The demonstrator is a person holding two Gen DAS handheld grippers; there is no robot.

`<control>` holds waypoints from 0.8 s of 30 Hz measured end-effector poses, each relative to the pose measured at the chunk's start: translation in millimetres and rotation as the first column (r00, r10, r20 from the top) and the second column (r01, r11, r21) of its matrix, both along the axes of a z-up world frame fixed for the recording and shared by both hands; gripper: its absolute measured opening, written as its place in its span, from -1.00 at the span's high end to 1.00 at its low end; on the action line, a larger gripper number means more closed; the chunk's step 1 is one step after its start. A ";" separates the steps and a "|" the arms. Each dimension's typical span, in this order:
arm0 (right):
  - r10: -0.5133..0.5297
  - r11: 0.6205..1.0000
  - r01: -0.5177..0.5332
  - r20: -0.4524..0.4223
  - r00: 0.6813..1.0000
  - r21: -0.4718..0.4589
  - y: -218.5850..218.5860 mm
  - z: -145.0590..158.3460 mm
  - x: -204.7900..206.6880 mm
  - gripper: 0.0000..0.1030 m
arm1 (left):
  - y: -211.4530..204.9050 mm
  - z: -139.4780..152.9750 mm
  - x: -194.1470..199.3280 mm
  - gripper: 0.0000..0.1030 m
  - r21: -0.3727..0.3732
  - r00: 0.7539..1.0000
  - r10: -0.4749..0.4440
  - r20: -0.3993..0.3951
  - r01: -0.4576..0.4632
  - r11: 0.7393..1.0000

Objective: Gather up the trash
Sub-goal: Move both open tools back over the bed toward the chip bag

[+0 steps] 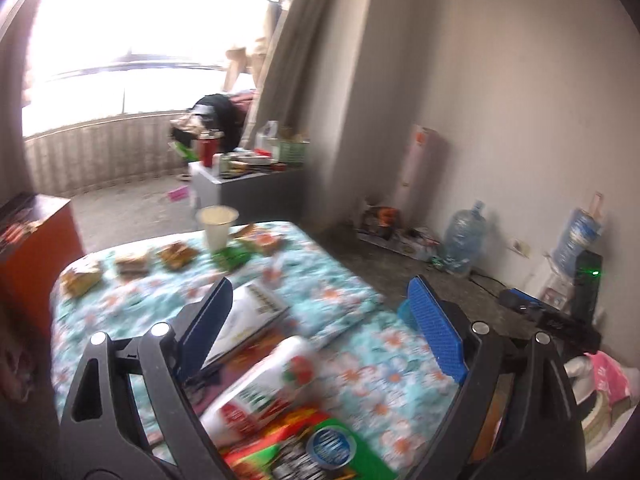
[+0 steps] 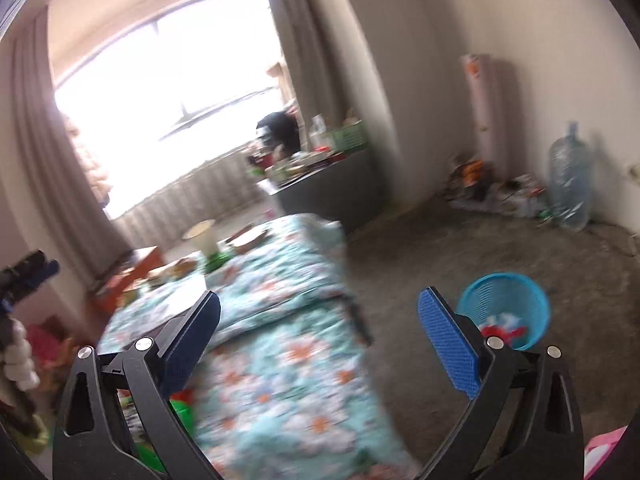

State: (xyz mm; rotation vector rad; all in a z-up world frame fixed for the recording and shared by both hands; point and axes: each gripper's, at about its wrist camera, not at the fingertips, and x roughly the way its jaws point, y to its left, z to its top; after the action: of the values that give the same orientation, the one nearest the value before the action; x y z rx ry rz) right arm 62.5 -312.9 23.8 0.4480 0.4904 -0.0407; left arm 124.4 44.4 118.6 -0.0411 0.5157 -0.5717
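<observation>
The left gripper (image 1: 320,320) is seen spread wide and empty, and the carton (image 1: 264,384) is found just below it at lower centre of the left view, on the bed (image 1: 360,292), its long axis slanted from lower left to upper right. The right gripper (image 2: 320,332) is likewise spread and empty, with the bin (image 2: 504,308) at its lower right, so the left is judged nearer.

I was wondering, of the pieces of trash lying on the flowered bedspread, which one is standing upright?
The white paper cup at the far end of the bedspread; the flat wrappers beside it lie down.
</observation>
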 end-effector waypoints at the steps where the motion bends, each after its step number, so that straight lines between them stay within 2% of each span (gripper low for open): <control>1: 0.040 0.999 -0.040 -0.003 0.999 0.019 5.4 -2.9 1.8 -0.87 | 15.4 -2.8 -4.2 -0.65 0.000 0.999 0.038 0.000 -0.038 0.999; 6: 0.208 0.974 -0.201 -0.066 0.976 0.106 53.7 -12.9 7.1 -0.87 | 75.6 -28.6 -18.2 -0.65 -0.018 0.985 0.167 -0.049 -0.168 0.986; 12: 0.283 0.947 -0.256 -0.127 0.951 0.196 74.2 -35.2 12.6 -0.87 | 115.0 -74.8 -27.0 -0.65 -0.035 0.959 0.236 -0.160 -0.244 0.969; 16: 0.314 0.931 -0.271 -0.159 0.936 0.246 81.1 -41.8 29.3 -0.87 | 120.4 -94.7 -28.5 -0.65 -0.046 0.950 0.238 -0.202 -0.252 0.967; 24: 0.392 0.865 -0.303 -0.161 0.906 0.400 107.0 -51.3 66.2 -0.87 | 120.9 -107.5 -16.5 -0.65 -0.029 0.955 0.215 -0.203 -0.226 0.974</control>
State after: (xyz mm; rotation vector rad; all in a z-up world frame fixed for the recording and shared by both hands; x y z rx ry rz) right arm 128.8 -206.0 -27.5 0.7207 0.8185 0.3609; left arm 107.8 165.3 11.1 -0.2051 0.6809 -0.3633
